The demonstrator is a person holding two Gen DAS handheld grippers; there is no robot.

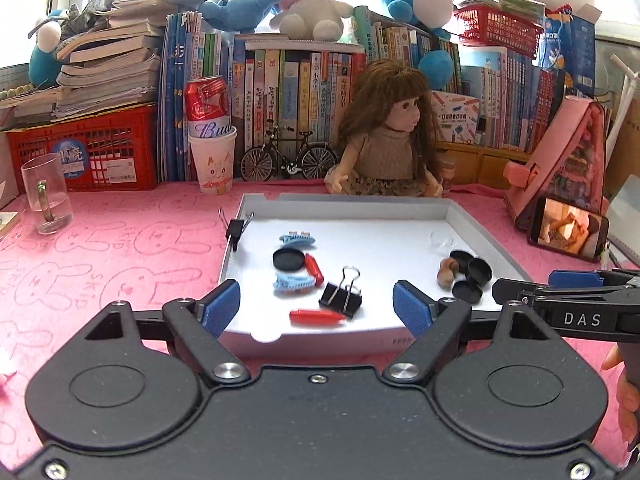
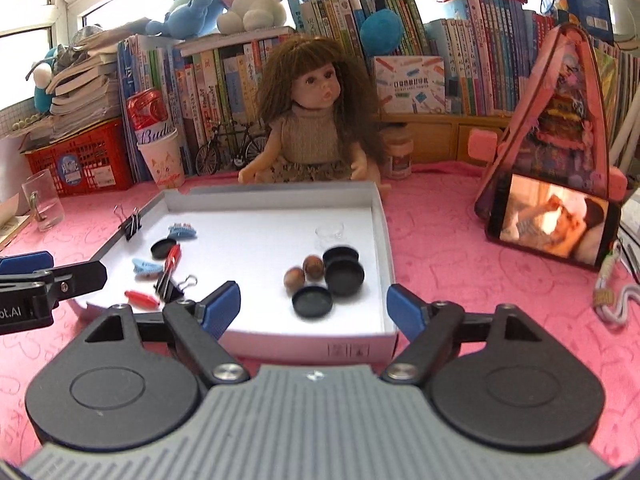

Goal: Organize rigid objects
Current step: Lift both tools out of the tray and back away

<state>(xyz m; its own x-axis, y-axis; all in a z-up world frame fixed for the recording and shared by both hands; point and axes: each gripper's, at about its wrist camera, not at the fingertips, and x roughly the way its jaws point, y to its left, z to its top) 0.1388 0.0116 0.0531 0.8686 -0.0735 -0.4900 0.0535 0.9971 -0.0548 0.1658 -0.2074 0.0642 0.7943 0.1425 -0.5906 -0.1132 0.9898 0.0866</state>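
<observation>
While both grippers hang just short of the near edge of the shallow white box lid [image 1: 476, 216], nothing has been picked up, so the sorting looks only partly done at best. The left gripper [image 1: 318, 306] stands with its blue pads wide apart and nothing between them, lined up with the loose items on the lid's left half. There a black binder clip [image 1: 341, 294] lies beside a red capsule-shaped piece [image 1: 316, 317], with a second red piece [image 1: 314, 269] touching a black round lid [image 1: 289, 260] and two light-blue hair claws [image 1: 295, 282] near them. Another binder clip [image 1: 236, 229] is clamped on the lid's left wall. The right gripper [image 2: 314, 306] is also spread and empty, its pads not touching anything, and it faces the right-hand cluster. In that cluster three black round lids [image 2: 344, 274] sit touching or overlapping one another, just beside two brown nuts [image 2: 304, 272], and a small clear glass dish [image 2: 330, 233] stands a little behind them. As a judgement, the right side already looks grouped by kind, whereas the left side is still mixed. The stray round lid, the red pieces, the claws and the clips remain to be separated.
</observation>
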